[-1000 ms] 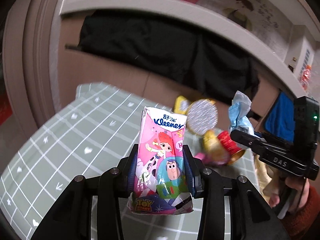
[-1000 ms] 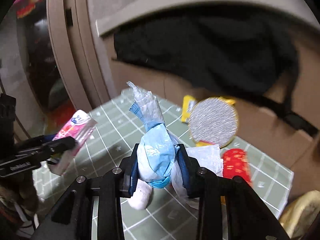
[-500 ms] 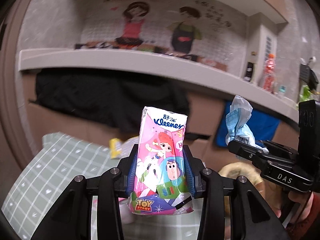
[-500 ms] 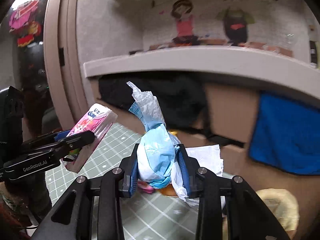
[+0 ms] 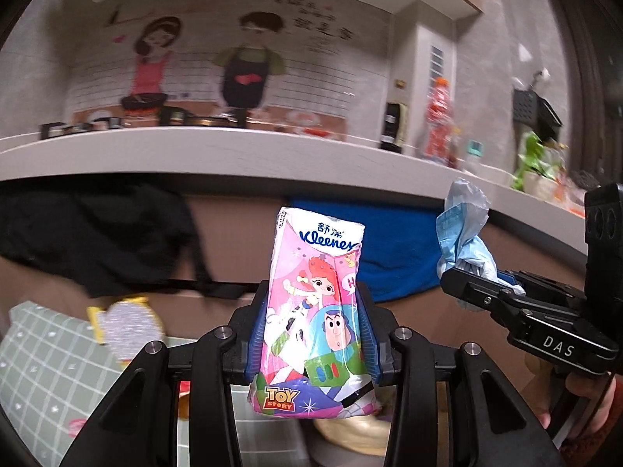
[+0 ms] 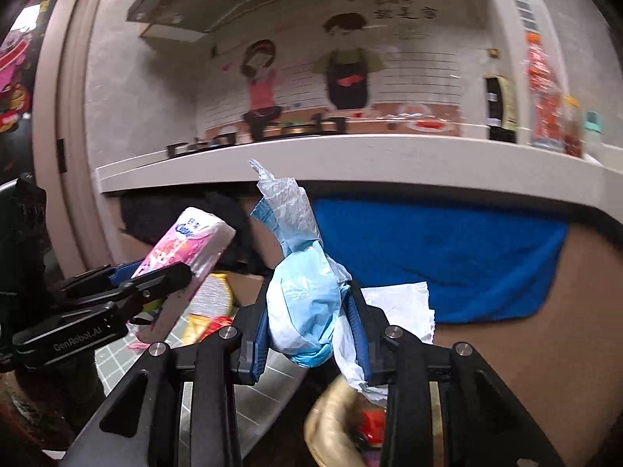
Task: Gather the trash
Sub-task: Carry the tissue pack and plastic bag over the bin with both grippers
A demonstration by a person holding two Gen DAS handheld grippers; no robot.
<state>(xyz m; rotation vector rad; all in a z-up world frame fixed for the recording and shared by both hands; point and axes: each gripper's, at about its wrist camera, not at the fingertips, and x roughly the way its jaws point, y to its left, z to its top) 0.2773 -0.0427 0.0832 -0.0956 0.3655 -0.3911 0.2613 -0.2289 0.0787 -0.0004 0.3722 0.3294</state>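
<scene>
Left hand-held gripper (image 5: pixel 311 334): clamped on tissue pack (image 5: pixel 317 311).
Right hand-held gripper (image 6: pixel 311 330): squeezing blue wrapper (image 6: pixel 303 295).
Tip: carry both level, grips firm.

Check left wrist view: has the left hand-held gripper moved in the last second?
Yes. The left hand-held gripper, shut on the tissue pack, rose and swung right: the checked mat slid down-left, the counter came into view.
</scene>
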